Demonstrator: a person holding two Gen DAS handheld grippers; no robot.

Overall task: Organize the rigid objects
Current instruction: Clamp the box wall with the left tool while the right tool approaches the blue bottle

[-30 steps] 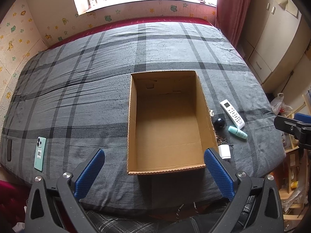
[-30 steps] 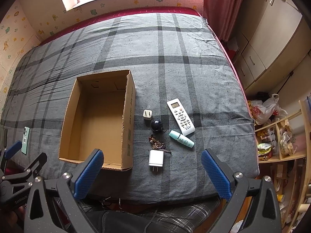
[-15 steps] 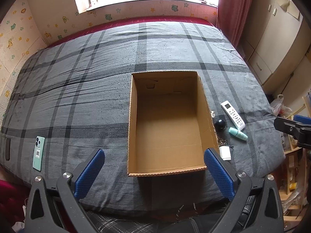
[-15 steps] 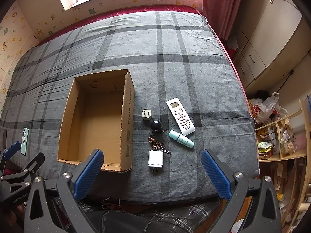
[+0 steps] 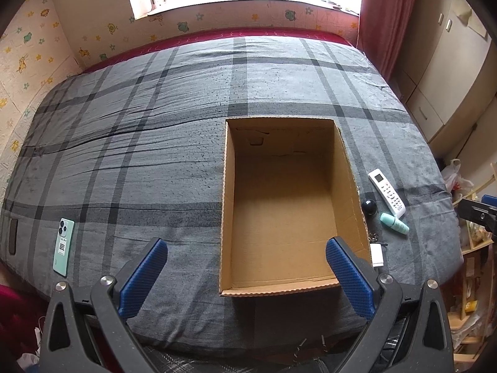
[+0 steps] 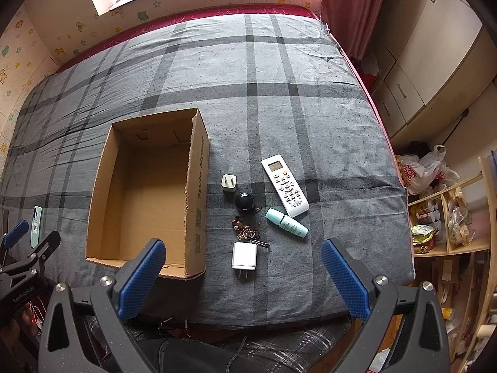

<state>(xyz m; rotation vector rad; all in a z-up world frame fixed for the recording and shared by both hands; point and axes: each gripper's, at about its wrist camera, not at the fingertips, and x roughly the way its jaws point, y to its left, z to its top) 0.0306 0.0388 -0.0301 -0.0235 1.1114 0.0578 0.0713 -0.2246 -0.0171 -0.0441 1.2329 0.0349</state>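
Ahead of your right gripper [image 6: 242,259], fingers spread and empty, lie six small things: two white chargers [image 6: 244,255], one white remote [image 6: 284,185], one mint tube [image 6: 286,222], one dark ball [image 6: 244,201], and what looks like a keyring [image 6: 246,230]. Your left gripper [image 5: 247,262], also spread, hovers over the grey plaid bed [image 5: 149,155], the open cardboard box [image 5: 290,289] ahead to its right and one green phone [image 5: 63,250] off left near the bed edge.

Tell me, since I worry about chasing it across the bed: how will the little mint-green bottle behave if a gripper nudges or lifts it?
The mint-green bottle lies on its side and looks round, so a sideways nudge would probably roll it. It seems small, smooth plastic: likely light, maybe slippery between the pads. The soft bedspread should slow any roll.
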